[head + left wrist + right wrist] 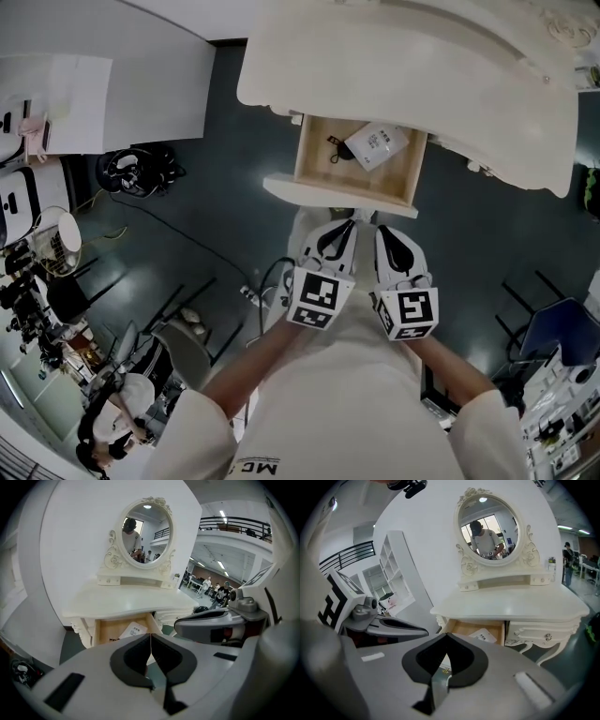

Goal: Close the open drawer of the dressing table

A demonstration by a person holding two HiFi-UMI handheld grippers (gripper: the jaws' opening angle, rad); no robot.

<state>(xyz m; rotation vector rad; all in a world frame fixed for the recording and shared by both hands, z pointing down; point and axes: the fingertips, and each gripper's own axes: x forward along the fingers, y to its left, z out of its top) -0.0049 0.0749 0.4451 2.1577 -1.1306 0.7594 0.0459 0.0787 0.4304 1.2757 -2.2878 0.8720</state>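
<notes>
The cream dressing table (441, 84) has its left drawer (323, 155) pulled out, with a wooden inside that holds a white packet (378, 143) and a small black item (337, 150). The drawer's white front (309, 192) faces me. My left gripper (339, 228) and right gripper (386, 232) hover side by side just short of that front, both shut and holding nothing. In the left gripper view the jaws (150, 637) meet in front of the drawer (117, 631). From the right gripper (446, 637), the open drawer (480, 631) lies beyond the closed tips.
An oval mirror (487, 524) stands on the tabletop. A closed drawer with knobs (541, 634) sits to the right of the open one. On the dark floor lie a cable (187, 239) and chair legs (178, 309). Cluttered benches line the left edge (28, 253).
</notes>
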